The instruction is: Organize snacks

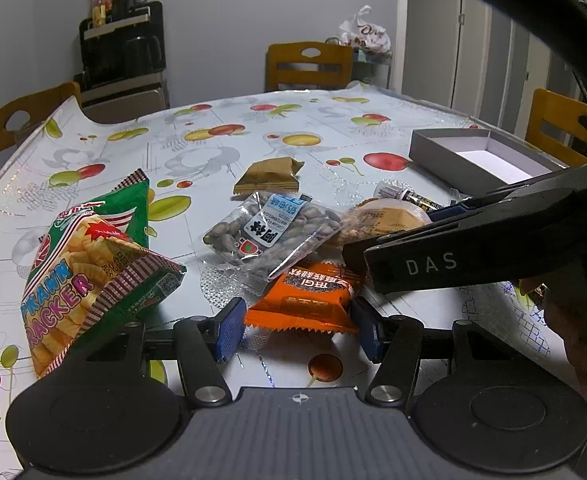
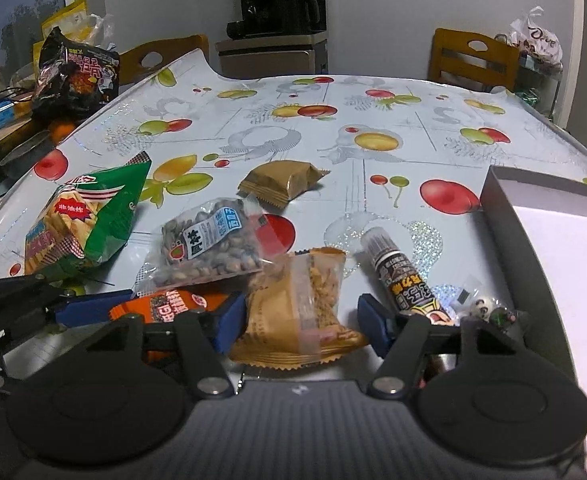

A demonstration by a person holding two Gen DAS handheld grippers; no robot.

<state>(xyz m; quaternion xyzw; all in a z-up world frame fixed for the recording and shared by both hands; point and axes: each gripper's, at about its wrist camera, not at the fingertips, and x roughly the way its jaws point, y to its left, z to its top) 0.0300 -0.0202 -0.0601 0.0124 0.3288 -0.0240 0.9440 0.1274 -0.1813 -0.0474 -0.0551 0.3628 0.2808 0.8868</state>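
My left gripper [image 1: 298,328] has its blue pads against both sides of an orange snack packet [image 1: 309,300] lying on the fruit-print tablecloth. My right gripper [image 2: 299,328] straddles a tan, partly clear snack packet [image 2: 293,312]. Its left pad touches the wrapper, while a narrow gap shows at the right pad. The orange packet [image 2: 173,304] and the left gripper's blue finger [image 2: 77,308] show at the lower left of the right wrist view. An open grey box [image 2: 509,248] with a white inside stands to the right.
Also on the table are a green prawn cracker bag [image 1: 81,264], a clear bag of melon seeds [image 1: 269,236], a gold-brown packet [image 1: 269,176], a printed tube [image 2: 405,276] and small round candies [image 2: 483,304]. Wooden chairs [image 1: 309,64] ring the table. A black noodle bag [image 2: 77,76] sits beyond the left edge.
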